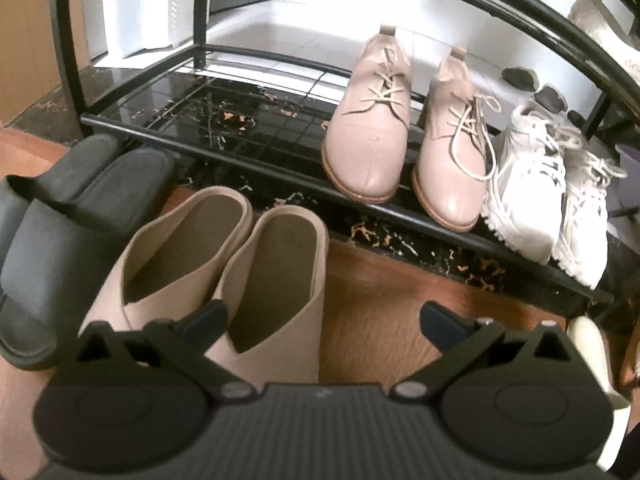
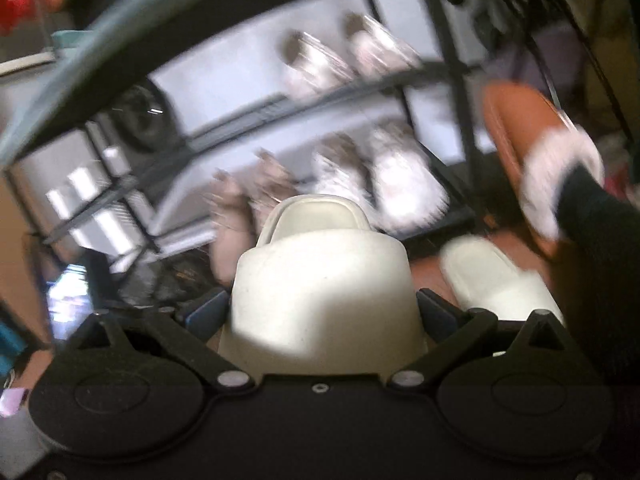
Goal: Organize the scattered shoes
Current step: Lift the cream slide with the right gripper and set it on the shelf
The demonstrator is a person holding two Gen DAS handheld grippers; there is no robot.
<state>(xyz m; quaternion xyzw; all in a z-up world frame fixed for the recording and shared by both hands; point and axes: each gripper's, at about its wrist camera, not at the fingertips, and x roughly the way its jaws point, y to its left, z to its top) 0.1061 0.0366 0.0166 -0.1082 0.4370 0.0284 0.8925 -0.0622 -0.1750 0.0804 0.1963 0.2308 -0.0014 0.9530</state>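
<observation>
In the left wrist view, a pair of beige mules (image 1: 188,256) lies on the floor in front of the black shoe rack (image 1: 208,142). My left gripper (image 1: 324,318) hangs open just above them. Its left fingertip is over the gap between the mules, and the right mule lies partly between the fingers without being clamped. Black slides (image 1: 60,232) lie to the left. In the blurred right wrist view, my right gripper (image 2: 322,312) is shut on the sides of a white slipper (image 2: 324,280). A second white slipper (image 2: 492,276) lies on the floor to its right.
Pink lace-up shoes (image 1: 372,132) and white sneakers (image 1: 532,184) stand on the rack's bottom shelf, whose left half is bare. A white slipper (image 1: 592,364) shows at the right edge. A person's foot in a brown fur-lined slipper (image 2: 520,136) stands beside the rack.
</observation>
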